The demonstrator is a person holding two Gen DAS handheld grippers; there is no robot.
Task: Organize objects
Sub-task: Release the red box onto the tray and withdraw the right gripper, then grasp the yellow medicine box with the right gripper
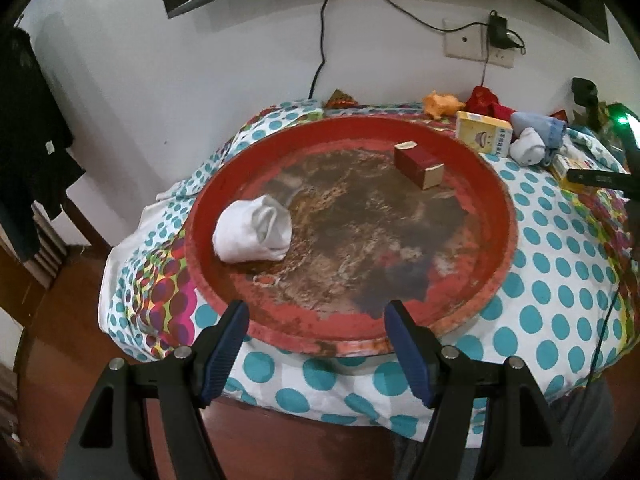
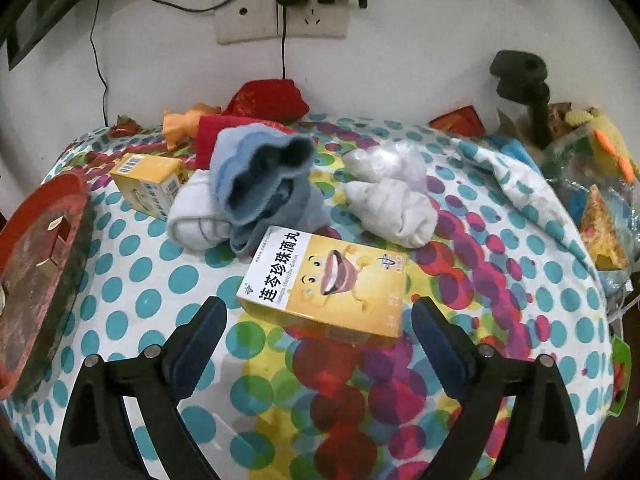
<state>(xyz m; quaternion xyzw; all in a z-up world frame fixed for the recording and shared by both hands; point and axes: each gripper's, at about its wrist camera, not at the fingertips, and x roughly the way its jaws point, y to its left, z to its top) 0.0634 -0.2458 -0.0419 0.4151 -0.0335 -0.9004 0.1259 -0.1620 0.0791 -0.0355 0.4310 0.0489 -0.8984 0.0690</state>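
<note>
A round red tray (image 1: 508, 216) with worn paint lies on the dotted cloth. Inside it sit a rolled white sock (image 1: 254, 234) at the left and a dark red box (image 1: 418, 164) at the far right. My left gripper (image 1: 316, 318) hovers open over the tray's near rim, nothing between its fingers. In the right wrist view a yellow medicine box (image 2: 324, 286) lies flat on the cloth, just ahead of my right gripper (image 2: 318, 316), which stands open and wide. Behind it are a blue sock (image 2: 264, 176), a white sock roll (image 2: 196, 216), another white sock (image 2: 396, 208) and a second yellow box (image 2: 148, 182).
Red cloth (image 2: 266, 98) and an orange toy (image 2: 184, 118) lie by the wall under a socket (image 2: 280, 12) with cables. A black stand (image 2: 524, 84) and a pile of bags (image 2: 600, 184) fill the right edge. The tray's rim (image 2: 48, 248) borders the left.
</note>
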